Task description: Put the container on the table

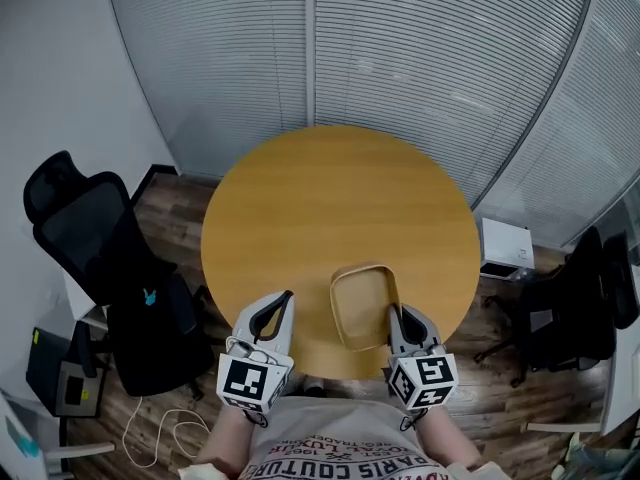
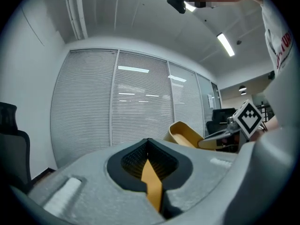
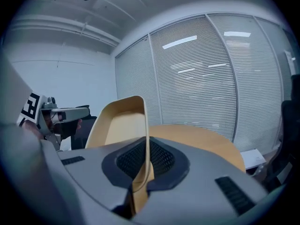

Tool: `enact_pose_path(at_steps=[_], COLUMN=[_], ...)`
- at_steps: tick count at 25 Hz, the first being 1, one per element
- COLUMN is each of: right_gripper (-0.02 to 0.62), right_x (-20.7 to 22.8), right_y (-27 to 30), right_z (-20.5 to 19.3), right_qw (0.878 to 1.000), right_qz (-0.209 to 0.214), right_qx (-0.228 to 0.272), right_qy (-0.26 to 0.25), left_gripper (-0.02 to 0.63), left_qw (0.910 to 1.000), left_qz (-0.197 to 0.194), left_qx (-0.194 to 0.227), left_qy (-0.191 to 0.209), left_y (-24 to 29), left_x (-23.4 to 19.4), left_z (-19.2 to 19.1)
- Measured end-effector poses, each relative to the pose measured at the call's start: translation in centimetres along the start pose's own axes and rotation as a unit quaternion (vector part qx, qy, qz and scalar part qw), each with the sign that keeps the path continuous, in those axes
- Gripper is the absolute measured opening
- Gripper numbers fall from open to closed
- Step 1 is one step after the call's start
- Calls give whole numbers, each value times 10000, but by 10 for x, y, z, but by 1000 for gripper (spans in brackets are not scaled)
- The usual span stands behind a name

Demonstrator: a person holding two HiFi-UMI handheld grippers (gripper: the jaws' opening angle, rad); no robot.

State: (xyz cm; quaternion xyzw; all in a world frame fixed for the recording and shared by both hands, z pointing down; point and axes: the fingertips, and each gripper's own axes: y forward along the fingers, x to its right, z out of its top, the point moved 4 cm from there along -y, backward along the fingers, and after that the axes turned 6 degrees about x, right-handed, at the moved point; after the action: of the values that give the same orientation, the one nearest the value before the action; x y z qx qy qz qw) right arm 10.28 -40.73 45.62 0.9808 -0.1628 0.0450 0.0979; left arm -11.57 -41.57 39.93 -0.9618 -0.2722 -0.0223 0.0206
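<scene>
A tan, rounded-square container is over the near edge of the round wooden table. Whether it touches the top I cannot tell. My right gripper is shut on its right wall. In the right gripper view the thin wall runs between the jaws and the container rises to the left, with the table beyond. My left gripper is over the table's near-left edge, jaws together with nothing in them. The left gripper view shows its shut jaws and the container off to the right.
A black office chair stands left of the table and another at the right. A white box sits on the wood floor by the right chair. Slatted blinds curve behind the table. A cable lies on the floor.
</scene>
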Motion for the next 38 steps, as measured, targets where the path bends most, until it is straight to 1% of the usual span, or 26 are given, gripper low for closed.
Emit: enact_pose_path(at_steps=[3, 6, 9, 12, 14, 18, 23, 27, 30, 33, 38], right_gripper=[18, 18, 18, 18, 18, 18, 18, 20, 21, 21, 21], right_x=[-4, -2, 5, 12, 15, 23, 44, 55, 59, 61, 64], right_y=[34, 65, 92, 117, 132, 152, 171, 174, 179, 184, 189], right_z=[-7, -21, -44, -75, -97, -140, -180, -197, -203, -206, -209], right_qw=[9999, 9991, 9971, 9928, 9883, 9748, 9590, 9474, 9427, 9410, 9416], right_qz=[-70, -156, -241, -295, -309, -464, -775, -990, -1163, -1247, -1275], right_qx=[-147, -364, -700, -1158, -1477, -2066, -2552, -2753, -2779, -2815, -2833], right_qy=[-11, -151, -188, -20, 223, 700, 958, 1301, 1432, 1401, 1298], left_gripper=[6, 6, 6, 6, 6, 6, 6, 6, 6, 6, 6], left_qw=[10000, 9999, 9995, 9981, 9971, 9958, 9945, 9937, 9935, 9935, 9933], left_qz=[-43, -43, -95, -198, -250, -224, -263, -228, -171, -131, -157], left_qx=[-35, -134, -289, -505, -620, -786, -906, -971, -987, -996, -1006], left_qy=[46, -30, -109, -281, -375, -403, -449, -515, -533, -527, -553], left_y=[15, 28, 41, 52, 58, 66, 81, 83, 83, 82, 83], left_x=[-29, -48, -58, -64, -69, -77, -82, -84, -90, -94, -92], left_z=[-9, -23, -42, -60, -69, -80, -95, -102, -105, -107, -107])
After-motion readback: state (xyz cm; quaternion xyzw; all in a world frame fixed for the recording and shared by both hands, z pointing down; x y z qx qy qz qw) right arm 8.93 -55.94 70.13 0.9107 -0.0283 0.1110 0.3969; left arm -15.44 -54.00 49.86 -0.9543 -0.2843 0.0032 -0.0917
